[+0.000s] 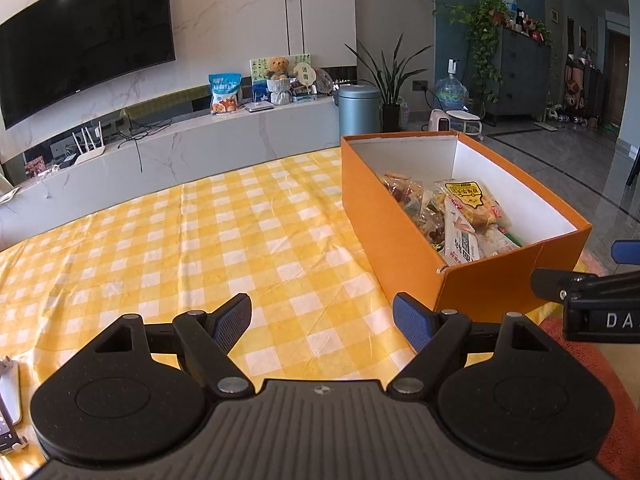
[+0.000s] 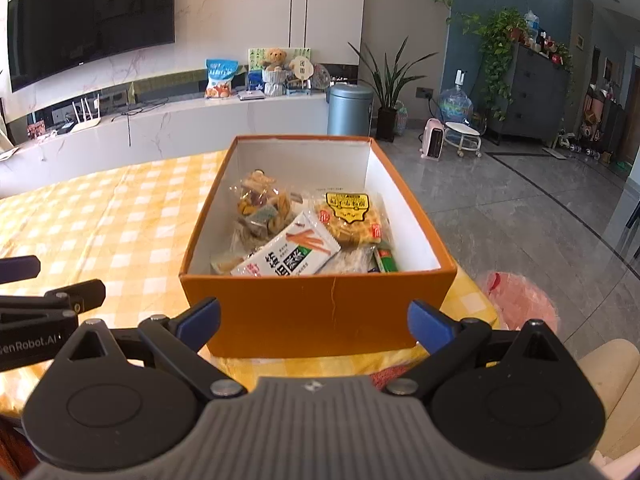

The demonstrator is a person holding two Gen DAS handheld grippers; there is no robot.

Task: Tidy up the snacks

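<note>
Yellow-checked worktop [image 1: 200, 240]: orange box [image 2: 316, 312] of snacks [image 2: 304, 236] at right edge, long axis running near-to-far. Right claw [image 2: 314, 322], spread, empty, directly before it; left claw [image 1: 322, 320], spread, empty, box to its right.

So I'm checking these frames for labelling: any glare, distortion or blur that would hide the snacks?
Left wrist view: fisheye bends the wall-mounted black television, lamp glints on it; snack packets in the orange cardboard box sharp. Right wrist view: same bowing, dark corners; white breadstick packet evenly lit, print readable.
</note>
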